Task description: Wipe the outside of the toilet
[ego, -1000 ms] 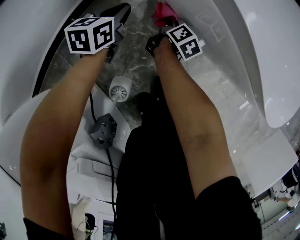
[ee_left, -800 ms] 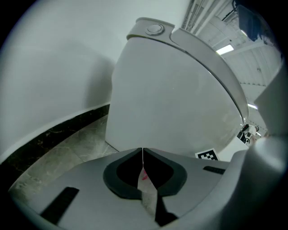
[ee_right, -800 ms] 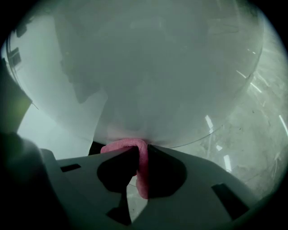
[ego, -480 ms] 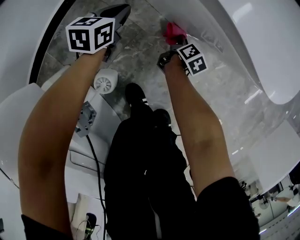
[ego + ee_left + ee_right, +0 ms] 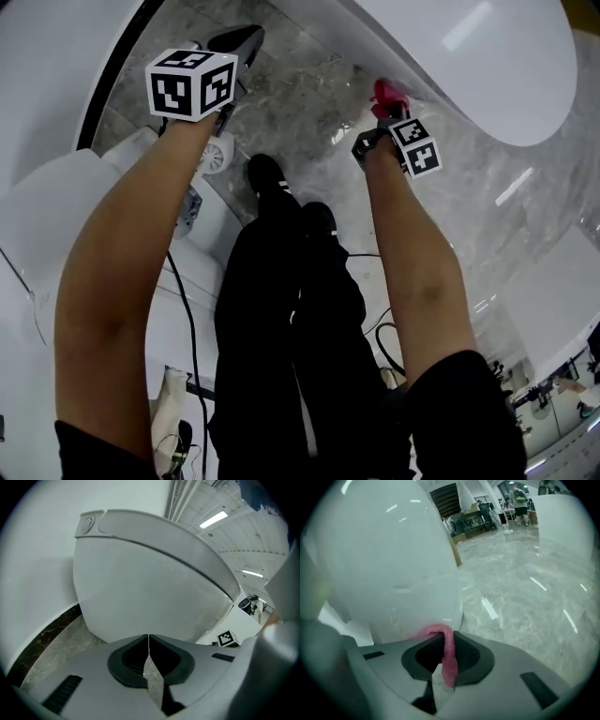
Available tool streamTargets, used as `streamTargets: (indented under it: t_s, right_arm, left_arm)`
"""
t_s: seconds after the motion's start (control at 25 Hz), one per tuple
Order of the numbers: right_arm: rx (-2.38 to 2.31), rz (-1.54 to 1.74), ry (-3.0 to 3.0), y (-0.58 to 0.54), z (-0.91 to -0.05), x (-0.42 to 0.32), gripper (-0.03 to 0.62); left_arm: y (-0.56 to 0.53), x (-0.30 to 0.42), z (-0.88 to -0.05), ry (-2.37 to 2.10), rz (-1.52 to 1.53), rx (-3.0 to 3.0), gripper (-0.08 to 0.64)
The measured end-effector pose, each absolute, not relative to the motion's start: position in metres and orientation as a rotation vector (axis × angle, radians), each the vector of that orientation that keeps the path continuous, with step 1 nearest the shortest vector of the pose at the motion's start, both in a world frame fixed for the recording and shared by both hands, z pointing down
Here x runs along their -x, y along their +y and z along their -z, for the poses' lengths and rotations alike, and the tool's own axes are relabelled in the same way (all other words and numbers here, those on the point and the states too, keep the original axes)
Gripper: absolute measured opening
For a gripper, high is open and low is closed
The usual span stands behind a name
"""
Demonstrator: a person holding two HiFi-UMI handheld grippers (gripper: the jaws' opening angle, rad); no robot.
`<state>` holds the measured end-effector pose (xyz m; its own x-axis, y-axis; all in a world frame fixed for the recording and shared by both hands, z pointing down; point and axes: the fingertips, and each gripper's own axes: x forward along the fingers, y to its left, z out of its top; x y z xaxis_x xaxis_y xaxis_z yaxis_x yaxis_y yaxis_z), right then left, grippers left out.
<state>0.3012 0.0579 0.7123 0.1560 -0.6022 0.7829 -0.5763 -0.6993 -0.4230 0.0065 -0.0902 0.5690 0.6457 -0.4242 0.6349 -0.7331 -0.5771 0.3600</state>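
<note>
2 grippers reach down toward the toilet [image 5: 384,559]. The right gripper [image 5: 446,638] has its jaws clamped on a pink cloth [image 5: 449,665], and the cloth's folded end is pressed against the toilet's white curved outer side, low down near the grey marble floor [image 5: 525,597]. The left gripper [image 5: 148,641] has its jaws closed together with nothing between them. It faces the toilet's outer shell below the lid seam, not touching it. In the head view, the person's dark-clad legs [image 5: 281,309] stand between the 2 arms.
</note>
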Motion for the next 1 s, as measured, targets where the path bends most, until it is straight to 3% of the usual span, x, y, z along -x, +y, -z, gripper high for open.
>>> streamTargets:
  t_s: [0.24,0.6,1.0]
  right_arm:
    - [2.388,1.618,1.423,0.090,-0.617,-0.339,0.072]
    - [2.009,1.459,2.034,0.055,-0.422,-0.270,0.072]
    - [1.595,0.803,2.531,0.023,-0.130,-0.214,0.072]
  left_arm:
    - [-0.067,-0.009,-0.495,-0.956,-0.632,-2.216,0.018]
    - [-0.016,0.014,-0.352,-1.027,-0.507,-2.196,0.018]
    - [0.025,0.016,-0.143,-1.211,-0.100,-2.282,0.018]
